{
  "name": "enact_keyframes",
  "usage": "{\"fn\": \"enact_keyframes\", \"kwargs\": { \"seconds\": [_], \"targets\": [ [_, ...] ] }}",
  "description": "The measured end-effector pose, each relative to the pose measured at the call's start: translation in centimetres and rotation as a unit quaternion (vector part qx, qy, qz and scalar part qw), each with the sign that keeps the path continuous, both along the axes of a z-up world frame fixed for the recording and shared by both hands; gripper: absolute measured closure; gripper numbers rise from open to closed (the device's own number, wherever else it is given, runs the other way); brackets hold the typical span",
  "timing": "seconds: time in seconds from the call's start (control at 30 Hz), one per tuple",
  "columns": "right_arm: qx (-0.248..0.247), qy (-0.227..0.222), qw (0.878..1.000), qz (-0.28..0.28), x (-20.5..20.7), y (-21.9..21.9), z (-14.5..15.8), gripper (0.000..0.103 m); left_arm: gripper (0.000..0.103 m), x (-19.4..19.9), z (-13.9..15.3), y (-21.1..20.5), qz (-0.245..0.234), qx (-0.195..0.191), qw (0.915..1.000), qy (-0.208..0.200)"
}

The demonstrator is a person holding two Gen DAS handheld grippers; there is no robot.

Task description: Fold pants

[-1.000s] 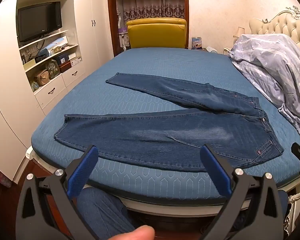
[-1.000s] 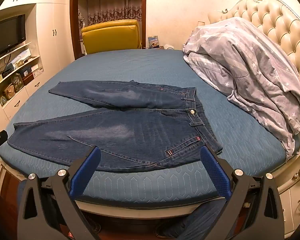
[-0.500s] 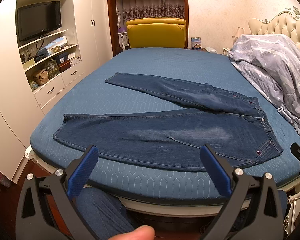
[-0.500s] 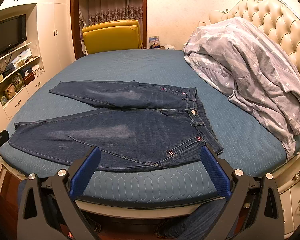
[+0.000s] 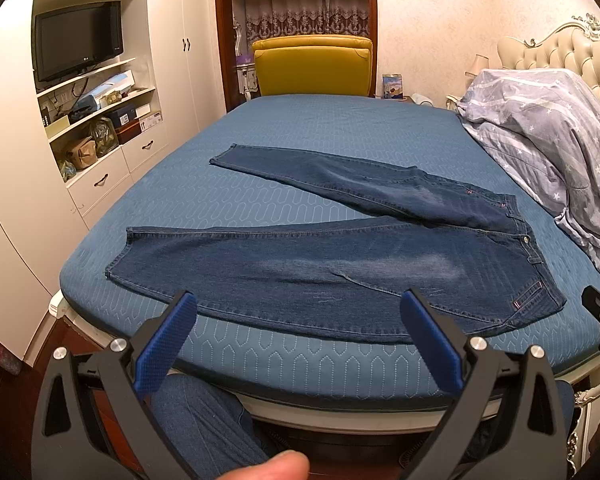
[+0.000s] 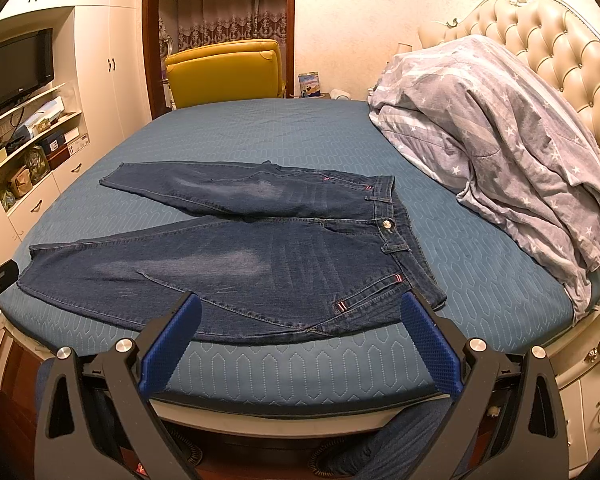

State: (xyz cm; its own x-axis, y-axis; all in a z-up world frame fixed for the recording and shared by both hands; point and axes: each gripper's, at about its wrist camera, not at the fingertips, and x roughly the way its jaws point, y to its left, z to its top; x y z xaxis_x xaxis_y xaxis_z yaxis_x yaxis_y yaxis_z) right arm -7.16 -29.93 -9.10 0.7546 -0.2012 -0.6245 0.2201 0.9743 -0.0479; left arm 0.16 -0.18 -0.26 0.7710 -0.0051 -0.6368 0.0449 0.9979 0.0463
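Dark jeans (image 5: 340, 264) lie flat and unfolded on a blue bed (image 5: 340, 136), waistband toward 3 o'clock, legs splayed toward 9 and 10 o'clock. Both the left gripper (image 5: 300, 308) and right gripper (image 6: 300, 308) hover at the near bed edge, jaws wide apart, holding nothing. A grey duvet (image 6: 500, 140) is heaped at 2 o'clock.

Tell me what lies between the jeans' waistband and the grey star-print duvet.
Only bare blue bedspread separates the jeans from the duvet; nothing else lies on that strip. The right wrist view shows it best.
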Motion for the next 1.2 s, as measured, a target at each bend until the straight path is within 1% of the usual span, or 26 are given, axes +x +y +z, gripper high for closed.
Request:
{"fn": "enact_keyframes", "kwargs": {
  "seconds": [1.2],
  "targets": [
    [-0.001,0.000,1.000,0.000,0.10,0.02,-0.20,0.006,0.001,-0.01,-0.04,-0.02,0.000,-0.001,1.0000,0.001]
  ]
}}
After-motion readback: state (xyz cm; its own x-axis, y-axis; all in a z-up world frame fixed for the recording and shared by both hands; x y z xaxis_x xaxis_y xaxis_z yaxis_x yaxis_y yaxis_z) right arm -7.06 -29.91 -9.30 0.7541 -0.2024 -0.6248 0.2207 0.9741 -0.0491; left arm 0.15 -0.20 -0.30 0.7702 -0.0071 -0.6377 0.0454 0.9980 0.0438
